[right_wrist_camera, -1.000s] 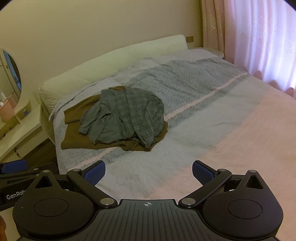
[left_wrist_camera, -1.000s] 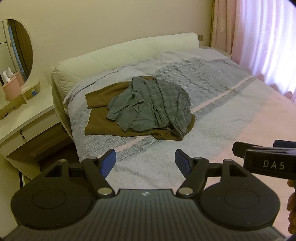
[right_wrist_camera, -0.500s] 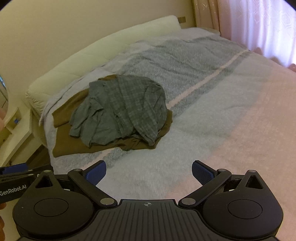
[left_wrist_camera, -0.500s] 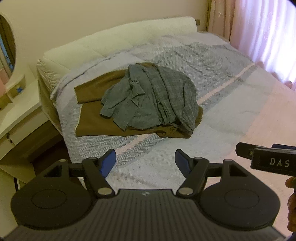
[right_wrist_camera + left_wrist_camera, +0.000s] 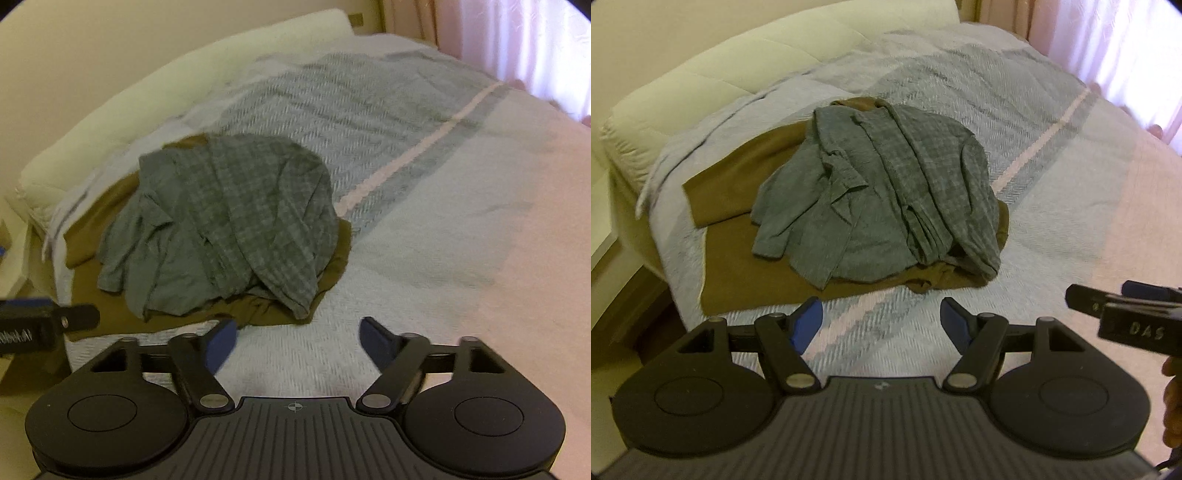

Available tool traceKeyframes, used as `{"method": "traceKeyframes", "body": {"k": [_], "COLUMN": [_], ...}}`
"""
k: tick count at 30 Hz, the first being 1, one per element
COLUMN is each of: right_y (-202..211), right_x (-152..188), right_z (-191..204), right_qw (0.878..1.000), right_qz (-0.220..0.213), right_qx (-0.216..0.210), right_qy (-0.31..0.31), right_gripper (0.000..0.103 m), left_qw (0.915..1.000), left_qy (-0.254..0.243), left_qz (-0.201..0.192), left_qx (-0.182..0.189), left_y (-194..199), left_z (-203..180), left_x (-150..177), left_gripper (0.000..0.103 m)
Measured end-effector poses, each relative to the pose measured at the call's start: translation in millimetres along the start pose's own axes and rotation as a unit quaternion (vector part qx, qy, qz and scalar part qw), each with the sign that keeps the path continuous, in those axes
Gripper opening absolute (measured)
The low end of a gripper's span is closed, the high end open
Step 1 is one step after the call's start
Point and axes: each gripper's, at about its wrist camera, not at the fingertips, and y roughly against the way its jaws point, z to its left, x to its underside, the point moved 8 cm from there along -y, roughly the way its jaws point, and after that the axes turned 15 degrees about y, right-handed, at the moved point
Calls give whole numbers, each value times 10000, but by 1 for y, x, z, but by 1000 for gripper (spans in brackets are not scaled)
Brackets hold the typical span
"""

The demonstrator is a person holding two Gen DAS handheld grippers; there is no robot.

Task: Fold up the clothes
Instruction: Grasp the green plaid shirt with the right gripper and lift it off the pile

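A crumpled grey-green plaid shirt lies in a heap on a brown garment spread on the bed. My left gripper hovers open just short of the pile's near edge, nothing between its blue-padded fingers. My right gripper is also open and empty, close in front of the shirt's lower right corner. The right gripper's tip shows at the right of the left wrist view; the left gripper's tip shows at the left of the right wrist view.
The bed carries a grey, white and pink herringbone cover, with a cream padded headboard behind. Pink curtains hang at the far right. A pale bedside unit stands at the bed's left side. A hand holds the right gripper.
Both grippers have moved forward and down toward the clothes pile, which now looks larger and closer. The right gripper's fingers stand a little closer together than before.
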Motion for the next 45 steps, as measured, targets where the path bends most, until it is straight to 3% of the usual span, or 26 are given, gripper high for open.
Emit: {"method": "traceKeyframes", "body": {"k": [3,13,21,22,23,25,26,31,36,40,45], "right_y": [-29,-99,-151,-153,-156,-161,-161,-94,4,93,206], "right_x": [1,-4,3,1,0,-3,-5,-36,-78,-93,-74], "right_z": [-3,-12,-10,-9,-9,-8,-9,-28,-54,-82,-112], "right_qw": [9999,9990,9969,9968,9966,9961,9963,9969,9784,9548,9322], "right_qz": [111,436,719,701,683,647,606,-155,-1375,-2352,-3107], "right_qx": [30,60,44,32,19,-5,-38,-707,-1167,-1125,-871], "right_qy": [-8,97,328,394,460,593,615,-322,-1012,-1425,-1636], "right_gripper": [61,60,60,58,36,11,9,5,3,3,2], "left_qw": [9998,9971,9944,9942,9941,9943,9945,9959,9976,9976,9948], "left_qy": [-115,-436,-439,-443,-453,-461,-452,-386,-291,-285,-450], "left_qz": [121,528,911,935,940,930,909,766,438,128,-258], "left_qx": [95,319,293,285,278,261,262,291,454,614,881], "left_y": [-26,-109,-161,-166,-168,-171,-170,-157,-121,-83,-25], "left_z": [-1,-16,-19,-19,-20,-19,-19,-18,-20,-33,-54], "left_x": [-13,-41,-39,-39,-40,-43,-45,-56,-68,-73,-64], "left_gripper": [67,67,67,67,67,67,67,67,67,67,67]}}
